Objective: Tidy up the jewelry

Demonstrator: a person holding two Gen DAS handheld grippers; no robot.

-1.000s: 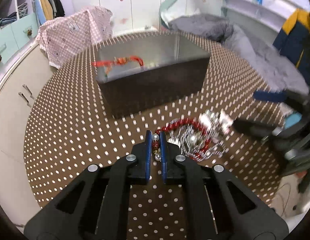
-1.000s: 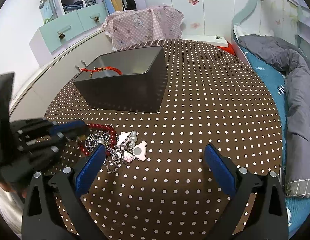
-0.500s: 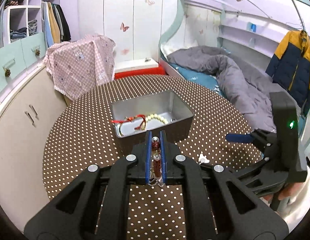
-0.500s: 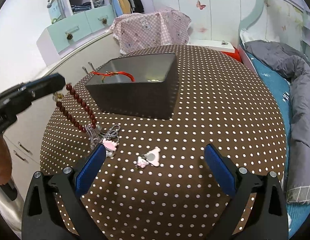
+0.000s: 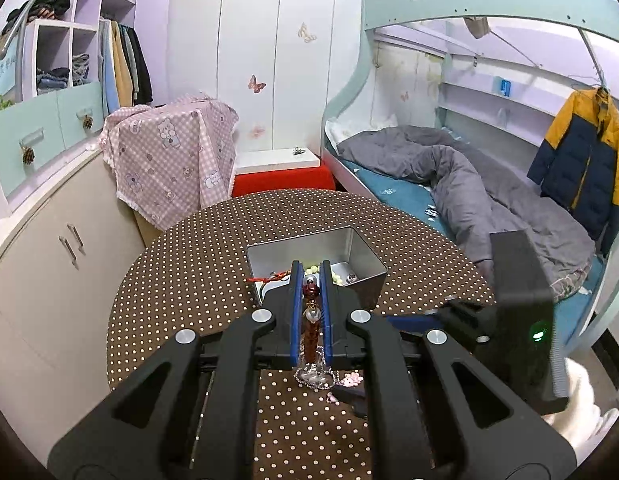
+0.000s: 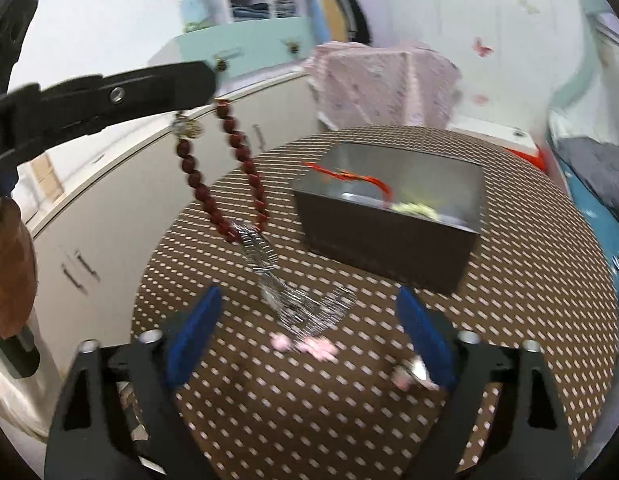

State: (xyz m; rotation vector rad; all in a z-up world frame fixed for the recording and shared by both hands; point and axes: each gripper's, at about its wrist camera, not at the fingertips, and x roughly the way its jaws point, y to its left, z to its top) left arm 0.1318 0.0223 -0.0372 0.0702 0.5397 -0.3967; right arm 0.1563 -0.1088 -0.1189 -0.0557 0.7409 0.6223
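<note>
My left gripper is shut on a string of dark red beads, held high above the spotted table. In the right wrist view that left gripper shows at upper left. The red beads hang from it in a loop, with a tangled silver chain trailing down to pink charms on the table. My right gripper is low over the table, its jaws closing around the chain's lower end without touching it. Behind stands a metal box holding a red cord and pale beads.
Another pink charm lies by my right gripper's right finger. White cabinets run along the table's left side. A pink cloth covers a chair behind it. A bed with a grey quilt lies to the right.
My left gripper has risen with the red beads, dragging the silver chain off the table. The right gripper has moved up to the hanging chain and its jaws have narrowed.
</note>
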